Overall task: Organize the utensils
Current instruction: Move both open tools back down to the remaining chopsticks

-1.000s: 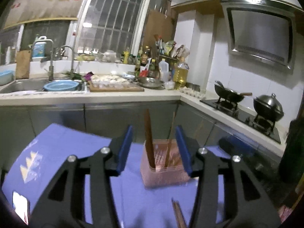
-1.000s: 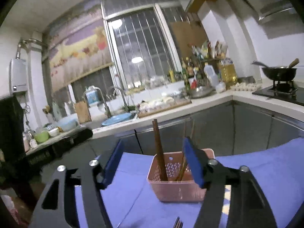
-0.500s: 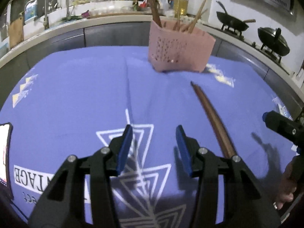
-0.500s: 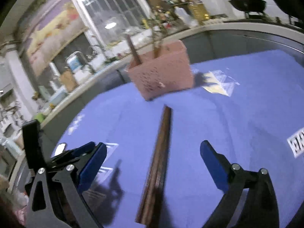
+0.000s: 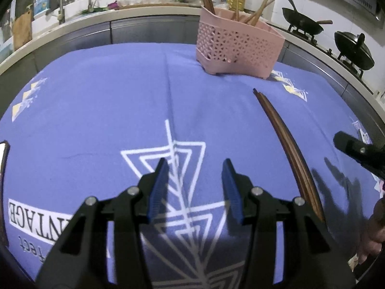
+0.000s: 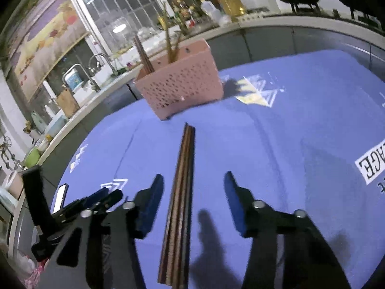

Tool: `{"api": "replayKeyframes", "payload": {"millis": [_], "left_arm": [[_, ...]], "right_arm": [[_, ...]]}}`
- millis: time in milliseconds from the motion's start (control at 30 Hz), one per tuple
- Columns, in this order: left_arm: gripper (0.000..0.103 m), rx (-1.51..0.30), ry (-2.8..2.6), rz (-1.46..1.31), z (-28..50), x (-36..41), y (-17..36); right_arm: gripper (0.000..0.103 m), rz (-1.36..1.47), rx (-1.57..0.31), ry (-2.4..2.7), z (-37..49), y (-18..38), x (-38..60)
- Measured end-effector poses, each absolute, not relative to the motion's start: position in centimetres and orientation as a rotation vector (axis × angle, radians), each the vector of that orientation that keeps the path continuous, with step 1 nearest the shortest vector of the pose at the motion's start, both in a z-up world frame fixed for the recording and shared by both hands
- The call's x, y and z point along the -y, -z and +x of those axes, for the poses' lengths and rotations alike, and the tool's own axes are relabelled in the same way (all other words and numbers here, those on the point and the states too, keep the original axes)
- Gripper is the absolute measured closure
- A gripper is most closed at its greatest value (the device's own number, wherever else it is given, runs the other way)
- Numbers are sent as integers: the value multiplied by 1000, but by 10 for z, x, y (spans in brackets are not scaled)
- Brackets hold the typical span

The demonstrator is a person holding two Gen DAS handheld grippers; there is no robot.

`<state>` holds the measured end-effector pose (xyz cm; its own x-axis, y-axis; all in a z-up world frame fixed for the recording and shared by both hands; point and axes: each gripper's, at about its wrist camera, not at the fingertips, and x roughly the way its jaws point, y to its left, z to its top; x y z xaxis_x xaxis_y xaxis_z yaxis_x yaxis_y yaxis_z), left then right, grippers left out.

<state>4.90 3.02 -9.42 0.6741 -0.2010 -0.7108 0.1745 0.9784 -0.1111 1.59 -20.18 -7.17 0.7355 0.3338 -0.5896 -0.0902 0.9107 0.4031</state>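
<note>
A bundle of dark brown chopsticks [image 5: 288, 144] [image 6: 184, 159] lies on the blue tablecloth [image 5: 96, 110], pointing toward a pink perforated utensil basket [image 5: 235, 48] [image 6: 182, 89] that holds several upright chopsticks. My right gripper [image 6: 193, 178] hovers low over the near half of the bundle. Its jaws are closing with the chopsticks between them, nearer the left pad, and neither pad presses on them. My left gripper [image 5: 195, 163] stands open over the white triangle print, to the left of the bundle, with nothing between its fingers.
A phone [image 6: 60, 197] lies at the cloth's left edge. Behind the table runs a kitchen counter with a sink [image 5: 60, 2], bottles and a stove with two black woks [image 5: 303, 24]. A hand [image 5: 377, 228] shows at the right edge.
Both grippers dropped from basket height and tilted down to just above the cloth. The right jaws spread wide, then narrowed around the lying chopsticks. The left jaws kept their gap.
</note>
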Motion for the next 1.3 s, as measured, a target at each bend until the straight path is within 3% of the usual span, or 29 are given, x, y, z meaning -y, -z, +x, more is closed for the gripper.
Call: {"api": "replayKeyframes", "payload": {"millis": [133, 233, 433, 1300], "left_arm": [[57, -803, 214, -33, 49, -31, 94], [56, -803, 217, -33, 49, -31, 94], [51, -805, 223, -13, 48, -26, 94], [50, -814, 266, -68, 48, -32, 92]], "right_arm": [[76, 304, -782, -227, 22, 78, 200], [82, 279, -824, -241, 22, 86, 196], [83, 234, -862, -255, 18, 93, 187], [83, 216, -882, -303, 14, 92, 179]]}}
